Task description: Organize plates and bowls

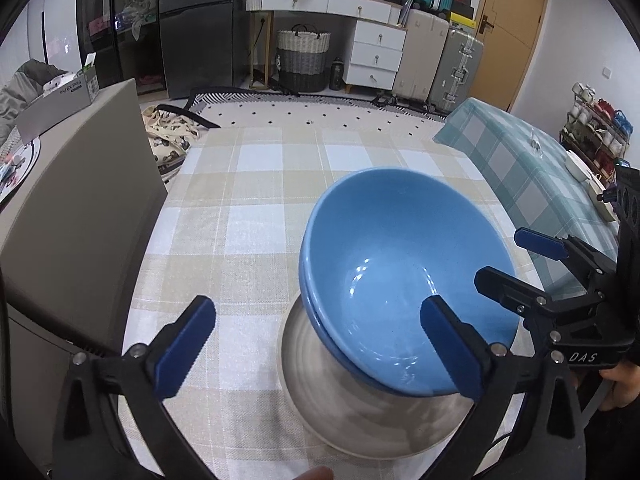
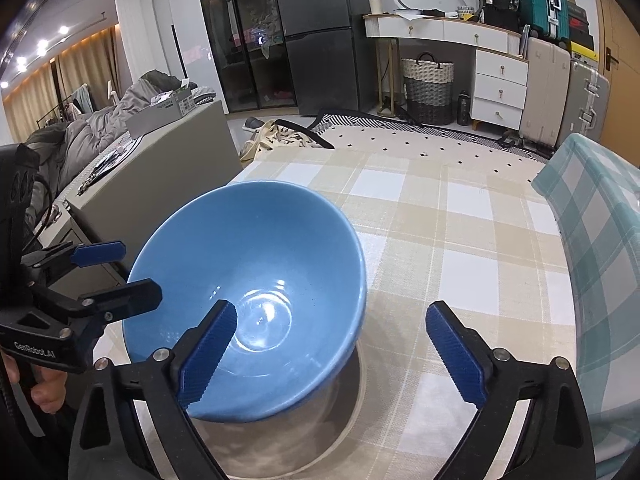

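Bowls sit stacked in front of both sets of tongs: a glossy blue bowl [image 1: 400, 272] nests in a second blue one whose rim shows as a thin band just under it, and the pair rests on a shallow round plate [image 1: 320, 396] with a matte, brushed grey-beige glaze and a pale rim. The plate lies on a woven tablecloth [image 1: 248, 216] checked in beige and white.

The left tongs [image 1: 320, 352] stand wide, nothing between the ribbed blue pads. Seen from the left wrist, one pad hangs over bare cloth to the left of the plate, and the other overlaps the near right part of the bowl's smooth inside; whether it touches the glaze I cannot tell.

The right tongs [image 2: 332, 354] are also spread wide and empty. From the right wrist, the left pad overlaps the near wall of the bowl [image 2: 256, 280], while the right pad is over the cloth, well apart from the plate [image 2: 320, 432]. Each view shows the other tongs at the bowl's far side, with black angular arms and flat blue tips apart.

A teal checked cloth [image 2: 592, 216] covers a surface to the right of the right tongs.
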`<action>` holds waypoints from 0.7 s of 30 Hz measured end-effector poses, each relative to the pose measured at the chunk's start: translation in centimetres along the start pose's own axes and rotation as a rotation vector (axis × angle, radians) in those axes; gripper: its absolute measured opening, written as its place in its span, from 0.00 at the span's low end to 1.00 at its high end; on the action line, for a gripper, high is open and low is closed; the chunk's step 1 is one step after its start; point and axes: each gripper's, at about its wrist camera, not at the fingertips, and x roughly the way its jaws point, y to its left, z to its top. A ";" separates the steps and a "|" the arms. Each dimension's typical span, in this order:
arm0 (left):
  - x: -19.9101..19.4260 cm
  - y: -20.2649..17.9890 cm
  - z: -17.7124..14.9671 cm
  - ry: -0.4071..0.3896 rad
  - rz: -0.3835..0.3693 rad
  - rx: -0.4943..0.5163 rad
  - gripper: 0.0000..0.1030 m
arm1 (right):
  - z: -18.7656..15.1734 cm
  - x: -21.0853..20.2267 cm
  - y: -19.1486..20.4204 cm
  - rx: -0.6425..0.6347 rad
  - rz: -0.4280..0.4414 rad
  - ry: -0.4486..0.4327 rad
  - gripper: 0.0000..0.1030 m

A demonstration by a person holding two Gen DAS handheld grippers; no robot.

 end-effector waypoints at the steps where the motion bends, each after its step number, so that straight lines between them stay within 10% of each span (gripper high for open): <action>1: -0.2 0.0 -0.1 -0.009 0.003 0.006 1.00 | 0.0 -0.2 0.0 -0.003 -0.002 -0.004 0.98; 21: -5.7 0.8 -5.4 -0.199 0.045 0.014 1.00 | -4.9 -6.7 0.4 -0.031 0.030 -0.142 0.99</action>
